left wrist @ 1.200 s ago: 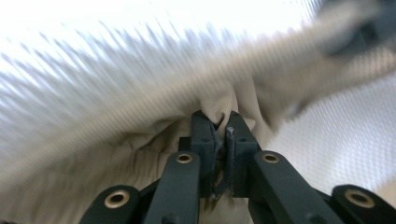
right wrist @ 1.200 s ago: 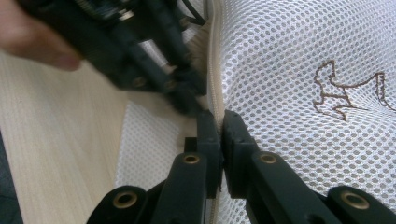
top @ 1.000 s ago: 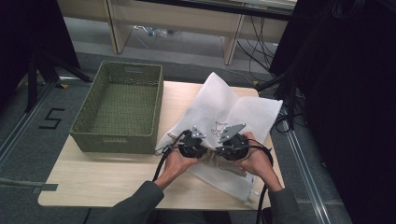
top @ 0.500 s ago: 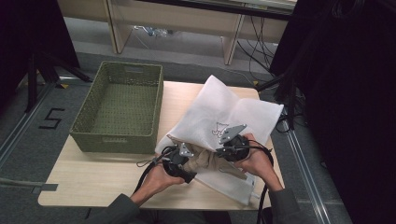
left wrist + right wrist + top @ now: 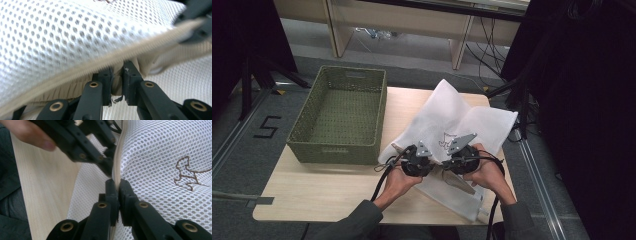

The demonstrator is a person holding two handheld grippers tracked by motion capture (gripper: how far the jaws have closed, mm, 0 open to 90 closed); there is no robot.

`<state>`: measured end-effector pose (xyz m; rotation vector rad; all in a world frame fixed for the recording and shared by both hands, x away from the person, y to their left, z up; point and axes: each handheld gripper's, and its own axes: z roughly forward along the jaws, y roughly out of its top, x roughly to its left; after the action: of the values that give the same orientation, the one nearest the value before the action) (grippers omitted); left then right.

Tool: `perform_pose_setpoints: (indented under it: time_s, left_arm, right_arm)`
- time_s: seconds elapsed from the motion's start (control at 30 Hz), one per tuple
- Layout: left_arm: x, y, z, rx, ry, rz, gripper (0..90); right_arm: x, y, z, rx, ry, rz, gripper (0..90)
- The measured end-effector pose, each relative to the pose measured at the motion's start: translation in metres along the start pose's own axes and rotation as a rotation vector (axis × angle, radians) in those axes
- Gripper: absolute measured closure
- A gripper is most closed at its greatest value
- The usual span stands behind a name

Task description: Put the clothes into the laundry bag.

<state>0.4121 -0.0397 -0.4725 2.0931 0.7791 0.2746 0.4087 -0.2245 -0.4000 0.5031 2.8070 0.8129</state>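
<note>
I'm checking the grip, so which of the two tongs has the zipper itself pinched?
The right tongs: their jaws close on the beige zipper of the white mesh bag. The left tongs pinch the beige fabric under it.

Each black hand-held gripper (image 5: 419, 161) (image 5: 460, 159) has brass-ringed pivots, a grey three-cornered plate and a black cable; the sleeves (image 5: 354, 220) are dark grey.

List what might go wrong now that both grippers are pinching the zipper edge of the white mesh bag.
1. The left gripper and right gripper both clamp the beige zipper edge of the mesh bag close together; pulling apart could strain or tear the mesh.
2. Each grip takes only a thin fold, so the fabric may slip out.
3. The bag's near corner hangs over the table edge, so it could slide off if released.
</note>
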Motion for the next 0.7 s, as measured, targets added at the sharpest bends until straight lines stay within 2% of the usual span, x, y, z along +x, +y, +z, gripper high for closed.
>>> perform_pose_setpoints:
  time_s: [0.07, 0.17, 0.2, 0.27, 0.4, 0.7]
  left_arm:
    - [0.003, -0.002, 0.008, 0.000, 0.006, -0.002, 78.8]
    - [0.004, -0.010, 0.017, 0.027, 0.003, -0.005, 78.2]
    - [0.000, -0.014, 0.016, 0.049, -0.001, 0.021, 75.7]
    - [-0.002, -0.016, 0.013, 0.056, -0.006, 0.037, 74.5]
    - [0.001, -0.019, 0.005, 0.060, -0.025, 0.043, 70.7]
    - [-0.001, -0.023, -0.002, 0.064, -0.042, 0.075, 68.7]
  right_arm:
    - [0.000, 0.000, 0.000, 0.001, 0.001, 0.008, 87.7]
    - [0.000, -0.001, 0.000, -0.001, 0.006, 0.006, 87.7]
    - [0.001, -0.002, 0.002, 0.009, 0.006, 0.018, 87.7]
    - [0.000, -0.002, 0.003, 0.012, 0.009, 0.012, 87.7]
    - [0.002, -0.005, 0.016, 0.044, 0.009, 0.031, 87.7]
    - [-0.001, -0.006, 0.039, 0.093, 0.014, 0.018, 87.6]
